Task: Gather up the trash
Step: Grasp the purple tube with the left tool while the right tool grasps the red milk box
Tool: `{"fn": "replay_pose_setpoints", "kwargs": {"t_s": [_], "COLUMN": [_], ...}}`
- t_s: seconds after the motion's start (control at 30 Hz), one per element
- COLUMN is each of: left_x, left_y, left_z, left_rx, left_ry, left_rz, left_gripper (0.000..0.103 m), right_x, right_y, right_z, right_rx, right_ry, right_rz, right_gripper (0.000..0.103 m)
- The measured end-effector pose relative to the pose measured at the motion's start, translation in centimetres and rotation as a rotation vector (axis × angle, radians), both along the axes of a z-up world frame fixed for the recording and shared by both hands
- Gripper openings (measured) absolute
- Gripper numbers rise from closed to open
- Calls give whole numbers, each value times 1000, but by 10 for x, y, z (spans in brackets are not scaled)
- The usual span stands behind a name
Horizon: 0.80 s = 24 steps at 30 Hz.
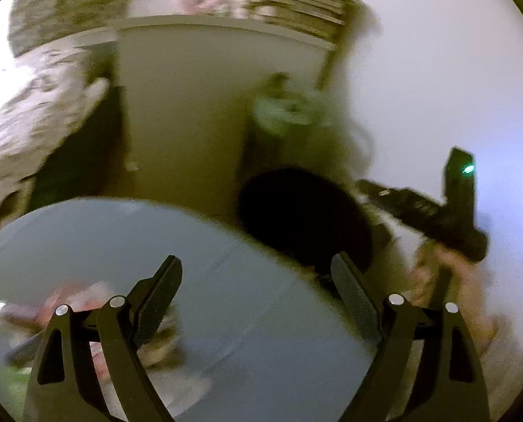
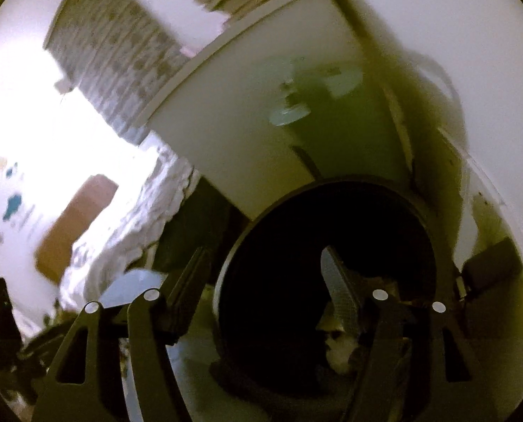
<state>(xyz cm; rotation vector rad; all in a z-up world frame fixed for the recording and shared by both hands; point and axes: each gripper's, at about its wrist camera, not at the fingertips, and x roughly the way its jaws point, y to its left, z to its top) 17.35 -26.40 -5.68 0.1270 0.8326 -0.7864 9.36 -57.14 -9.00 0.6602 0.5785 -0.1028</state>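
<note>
My left gripper (image 1: 256,260) is open and holds nothing above a round grey-blue table (image 1: 226,316). Blurred pink and pale wrappers (image 1: 82,299) lie on the table by its left finger. Beyond the table's right edge stands a black bin (image 1: 296,218). My right gripper (image 1: 374,190) reaches toward the bin from the right, held by a hand (image 1: 437,267). In the right wrist view, that gripper (image 2: 265,256) hangs open over the bin's round mouth (image 2: 332,232), with nothing between its fingers. A pale crumpled piece (image 2: 342,346) lies inside the bin.
A white cabinet (image 1: 219,105) stands behind the table and bin, with stacked books (image 1: 296,3) on top. A bed with a patterned cover (image 1: 32,112) runs along the left. A pale green fan (image 1: 282,112) sits beside the cabinet. The wall (image 1: 455,70) is on the right.
</note>
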Motion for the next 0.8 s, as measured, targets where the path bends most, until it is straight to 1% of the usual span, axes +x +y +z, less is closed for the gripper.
{"fn": "replay_pose_setpoints", "kwargs": {"t_s": [0.07, 0.1, 0.13, 0.17, 0.23, 0.27, 0.33, 0.37, 0.4, 0.43, 0.5, 0.57, 0.6, 0.63, 0.67, 0.7, 0.73, 0.77, 0.8], "left_x": [2, 5, 8, 14, 28, 39, 55, 66, 72, 78, 87, 91, 93, 96, 99, 103, 107, 110, 117], "left_y": [36, 64, 78, 103, 132, 152, 174, 185, 187, 189, 189, 183, 178, 174, 174, 172, 170, 169, 171], "left_z": [-5, -10, -12, -16, -22, -24, -27, -30, -32, -35, -39, -42, -45, -49, -53, -60, -64, -67, -67], "left_rx": [29, 55, 73, 108, 159, 183, 213, 253, 280, 313, 377, 442, 485, 519, 533, 541, 539, 527, 482], "left_ry": [-9, -17, -21, -30, -37, -33, -41, -58, -70, -86, -128, -182, -212, -222, -217, -198, -181, -160, -112], "left_rz": [53, 95, 118, 154, 205, 228, 248, 250, 245, 232, 179, 121, 87, 59, 40, 17, 11, 13, 27], "left_gripper": [86, 86, 86, 86, 86, 86, 86, 86, 86, 86, 86, 86, 86, 86, 87, 86, 85, 85, 80], "right_x": [5, 7, 9, 12, 19, 25, 32, 39, 43, 51, 61, 75, 80, 84, 90, 97, 101, 103, 105], "right_y": [20, 29, 44, 56, 88, 112, 149, 176, 191, 216, 244, 270, 277, 284, 288, 291, 291, 290, 289], "right_z": [6, 9, 13, 16, 19, 21, 23, 24, 25, 25, 24, 20, 18, 15, 11, 7, 5, 5, 5], "right_rx": [-51, -78, -114, -127, -123, -117, -138, -163, -176, -201, -246, -305, -322, -337, -346, -337, -324, -314, -303], "right_ry": [3, 1, -5, -9, -21, -29, -37, -38, -37, -31, -17, 11, 23, 39, 61, 91, 101, 101, 99], "right_rz": [68, 99, 149, 195, 310, 390, 497, 575, 619, 687, 753, 801, 811, 820, 826, 830, 825, 816, 803], "right_gripper": [66, 66, 66, 66, 66, 70, 71, 71, 71, 73, 74, 74, 74, 74, 74, 74, 74, 73, 71]}}
